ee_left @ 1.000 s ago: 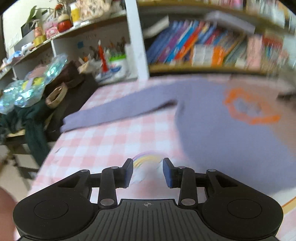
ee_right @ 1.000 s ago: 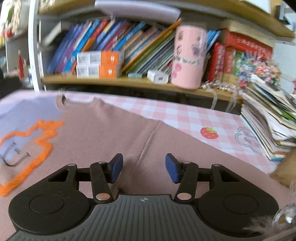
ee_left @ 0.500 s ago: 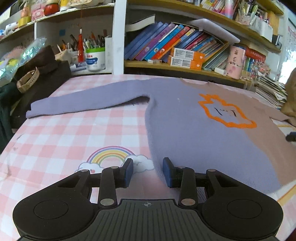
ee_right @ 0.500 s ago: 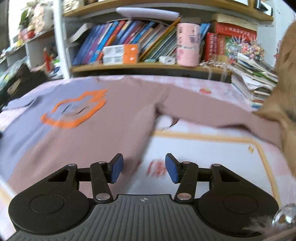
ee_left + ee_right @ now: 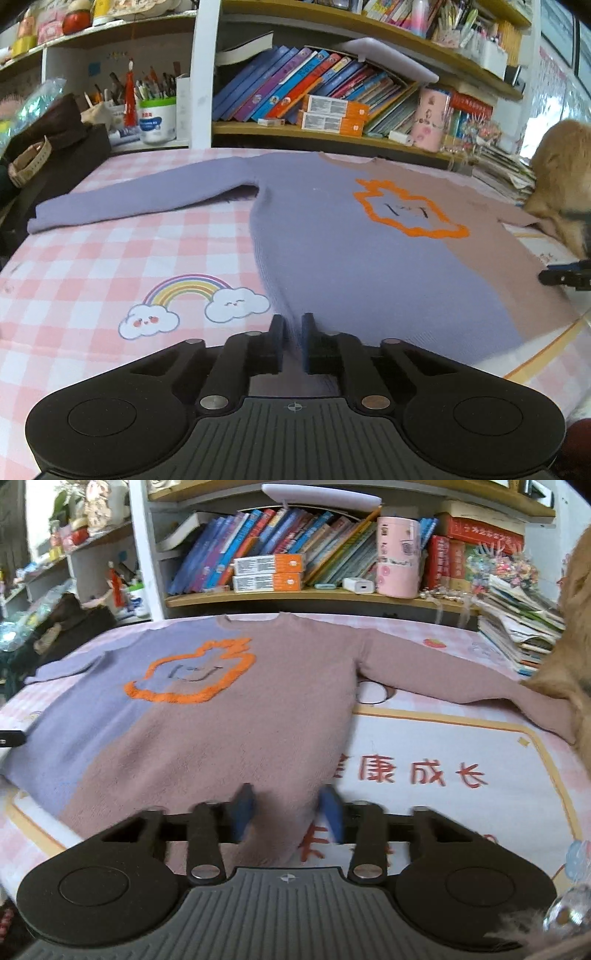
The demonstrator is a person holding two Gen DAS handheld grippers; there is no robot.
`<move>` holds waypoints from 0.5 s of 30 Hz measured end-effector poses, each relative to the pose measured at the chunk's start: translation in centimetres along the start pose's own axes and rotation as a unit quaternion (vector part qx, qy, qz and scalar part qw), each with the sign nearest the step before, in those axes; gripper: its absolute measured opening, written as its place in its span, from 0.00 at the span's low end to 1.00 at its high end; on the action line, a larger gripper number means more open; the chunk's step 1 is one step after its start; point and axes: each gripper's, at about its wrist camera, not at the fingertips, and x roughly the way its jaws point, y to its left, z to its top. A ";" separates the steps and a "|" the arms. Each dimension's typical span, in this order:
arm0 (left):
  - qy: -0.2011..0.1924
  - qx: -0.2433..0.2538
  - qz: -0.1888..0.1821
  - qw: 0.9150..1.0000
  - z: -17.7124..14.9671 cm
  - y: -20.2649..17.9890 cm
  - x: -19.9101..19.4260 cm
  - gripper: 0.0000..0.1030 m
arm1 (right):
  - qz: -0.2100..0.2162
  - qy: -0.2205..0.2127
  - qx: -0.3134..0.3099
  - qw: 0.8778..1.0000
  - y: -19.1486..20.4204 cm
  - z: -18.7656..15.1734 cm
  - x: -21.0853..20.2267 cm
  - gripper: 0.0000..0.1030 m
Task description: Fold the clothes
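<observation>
The fuzzy knit sweater, half lilac, half mauve, lies flat on the checked desk. At 6 o'clock, the left claw pinches its hem; the right claw gapes over its hem.

A half lilac, half dusty-pink knitted sweater bears an orange outlined motif. Beneath the sweater, a pink-and-white checked tablecloth shows a pastel rainbow between white clouds.
</observation>
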 end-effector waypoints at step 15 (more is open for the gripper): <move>0.005 -0.009 -0.003 1.000 -1.2 -1.2 -1.8 0.05 | -0.012 -0.016 -0.027 0.999 0.9 0.8 1.3 0.12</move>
